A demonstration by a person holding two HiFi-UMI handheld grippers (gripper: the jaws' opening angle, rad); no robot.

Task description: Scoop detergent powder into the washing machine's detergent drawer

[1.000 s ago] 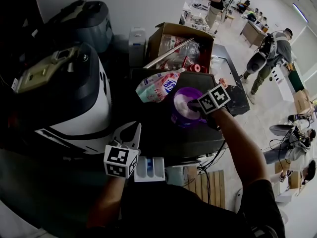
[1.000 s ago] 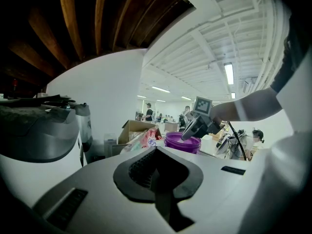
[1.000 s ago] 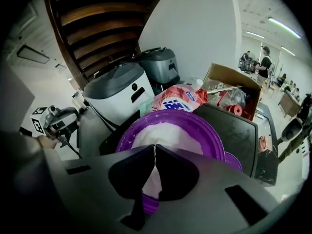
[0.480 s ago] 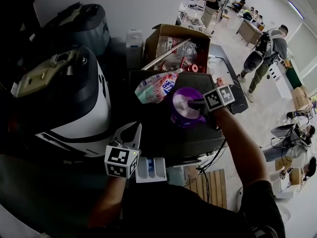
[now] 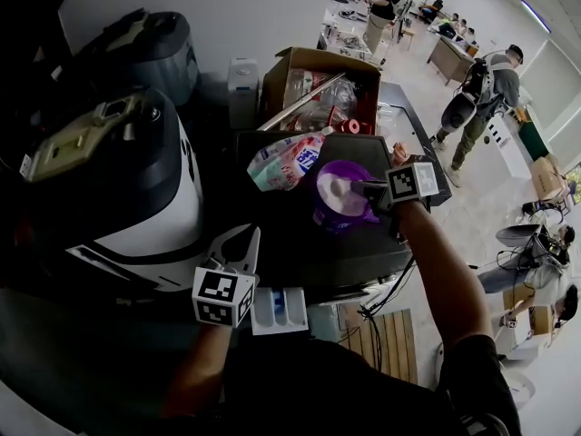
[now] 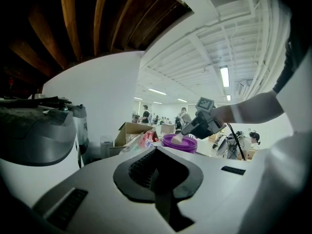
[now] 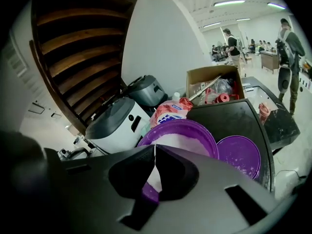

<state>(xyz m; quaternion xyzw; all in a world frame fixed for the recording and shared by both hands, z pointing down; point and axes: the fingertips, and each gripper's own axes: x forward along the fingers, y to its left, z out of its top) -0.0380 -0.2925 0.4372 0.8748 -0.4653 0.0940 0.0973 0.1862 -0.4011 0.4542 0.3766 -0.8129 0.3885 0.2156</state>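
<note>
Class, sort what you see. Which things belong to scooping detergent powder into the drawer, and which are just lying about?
Belongs to the job: purple powder tub, white scoop, right gripper holding it, detergent drawer.

Just lying about: cardboard box, pink pouch, grey appliance.

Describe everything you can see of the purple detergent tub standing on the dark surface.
The tub is a round, purple, plastic-looking container, standing upright and open on the dark surface. White powder fills much of it. A purple lid, dusted with powder, lies flat right beside it, and a pink and white pouch lies close behind. The right gripper holds a white scoop over its mouth; whether the scoop touches the powder cannot be told.
</note>
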